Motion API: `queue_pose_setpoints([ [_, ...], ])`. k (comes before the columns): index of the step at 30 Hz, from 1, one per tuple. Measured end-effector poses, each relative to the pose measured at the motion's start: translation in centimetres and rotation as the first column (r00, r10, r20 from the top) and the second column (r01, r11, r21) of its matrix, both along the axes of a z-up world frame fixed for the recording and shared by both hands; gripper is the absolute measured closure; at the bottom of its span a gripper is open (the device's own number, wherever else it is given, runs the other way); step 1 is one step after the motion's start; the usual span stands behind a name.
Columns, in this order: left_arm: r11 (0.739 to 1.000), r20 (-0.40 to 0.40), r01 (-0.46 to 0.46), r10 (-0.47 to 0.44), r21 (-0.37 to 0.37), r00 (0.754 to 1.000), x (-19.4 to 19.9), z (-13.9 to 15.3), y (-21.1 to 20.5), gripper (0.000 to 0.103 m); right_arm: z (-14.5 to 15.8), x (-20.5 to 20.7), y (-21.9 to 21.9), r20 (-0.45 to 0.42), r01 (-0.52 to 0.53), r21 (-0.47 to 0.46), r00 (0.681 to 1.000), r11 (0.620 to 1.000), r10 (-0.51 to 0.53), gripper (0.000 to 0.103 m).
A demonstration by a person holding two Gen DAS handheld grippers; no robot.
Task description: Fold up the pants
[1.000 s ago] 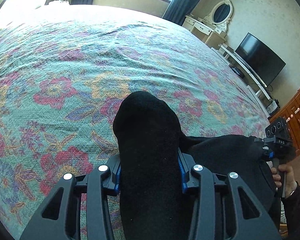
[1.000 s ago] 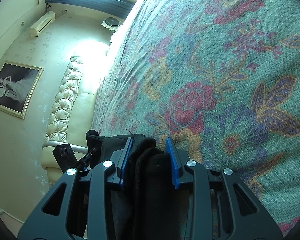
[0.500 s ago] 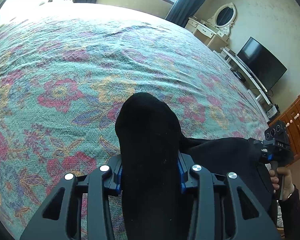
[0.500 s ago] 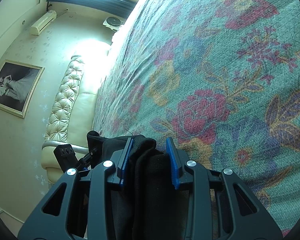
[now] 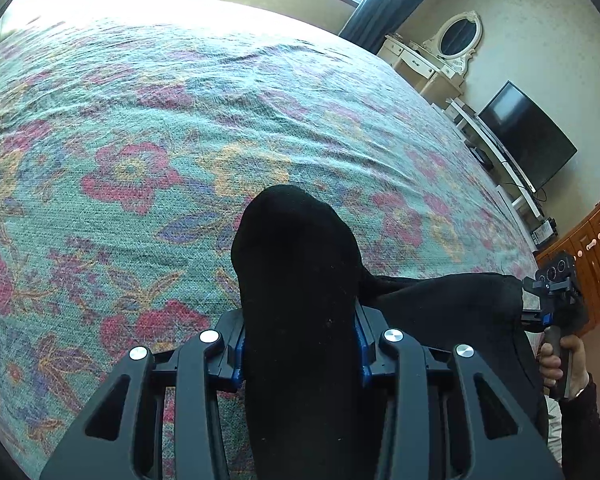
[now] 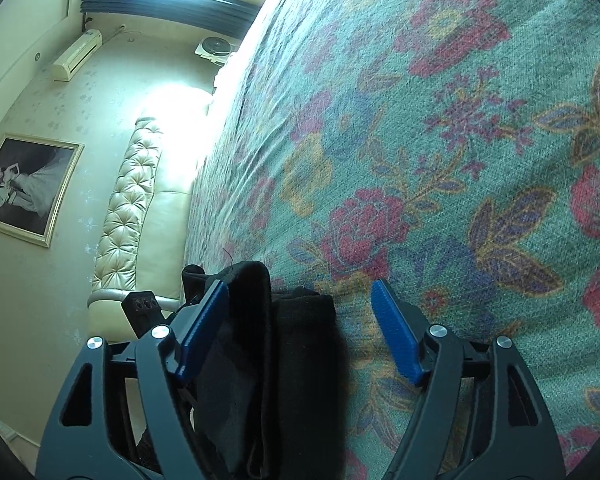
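The black pants (image 5: pixel 300 280) lie bunched at the near edge of the floral bedspread (image 5: pixel 140 120). My left gripper (image 5: pixel 300 344) is shut on a thick fold of the pants, which sticks out past its blue pads. The cloth stretches right toward my right gripper (image 5: pixel 556 296), seen there in a hand. In the right wrist view my right gripper (image 6: pixel 300 320) is open, its blue pads (image 6: pixel 396 336) wide apart. The pants (image 6: pixel 268 340) lie loose between the jaws, against the left pad.
The floral bedspread (image 6: pixel 440 140) fills most of both views. A tufted cream headboard (image 6: pixel 132 208) and a framed photo (image 6: pixel 24 188) are at the left. A TV (image 5: pixel 528 136), a white dressing table (image 5: pixel 432 64) and a wooden cabinet (image 5: pixel 588 264) stand right of the bed.
My right gripper has opened and let go of the pants, which now lie loose between its pads. My left gripper still holds its fold and has hardly moved.
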State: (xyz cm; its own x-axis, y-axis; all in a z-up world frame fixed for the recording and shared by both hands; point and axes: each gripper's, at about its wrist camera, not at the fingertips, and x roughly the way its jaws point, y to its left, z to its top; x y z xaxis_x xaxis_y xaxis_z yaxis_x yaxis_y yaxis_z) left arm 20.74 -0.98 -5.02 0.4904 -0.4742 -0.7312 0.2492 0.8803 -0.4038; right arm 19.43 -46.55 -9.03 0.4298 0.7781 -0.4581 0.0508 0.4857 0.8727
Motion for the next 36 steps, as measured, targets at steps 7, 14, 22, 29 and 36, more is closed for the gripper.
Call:
queue_pose_setpoints([
  [7, 1.000, -0.012, -0.002, 0.002, -0.008, 1.000, 0.4, -0.2, 0.2, 0.063, 0.0, 1.4, 3.2, 0.041, -0.192, 0.078, 0.981, 0.978, 0.190, 0.009],
  [14, 1.000, -0.025, -0.010, 0.010, -0.025, 1.000, 0.7, -0.3, 1.0, 0.063, -0.5, 1.5, 3.9, 0.030, -0.119, 0.035, 0.993, 0.992, 0.118, 0.071],
  [22, 0.997, -0.027, -0.065, 0.064, -0.035, 0.998, 2.5, 0.0, 3.1, 0.063, 1.1, 4.8, 6.0, 0.061, -0.131, 0.010, 0.990, 0.991, 0.130, 0.072],
  [29, 0.995, -0.021, -0.095, 0.095, -0.008, 0.995, 6.5, 0.8, 5.2, 0.063, 1.0, 9.7, 8.5, 0.054, -0.135, 0.030, 0.990, 0.990, 0.133, 0.072],
  [36, 0.995, -0.032, -0.101, 0.101, 0.002, 0.994, 10.3, 0.8, 6.5, 0.063, 0.8, 13.6, 9.7, 0.048, -0.130, 0.041, 0.991, 0.991, 0.128, 0.072],
])
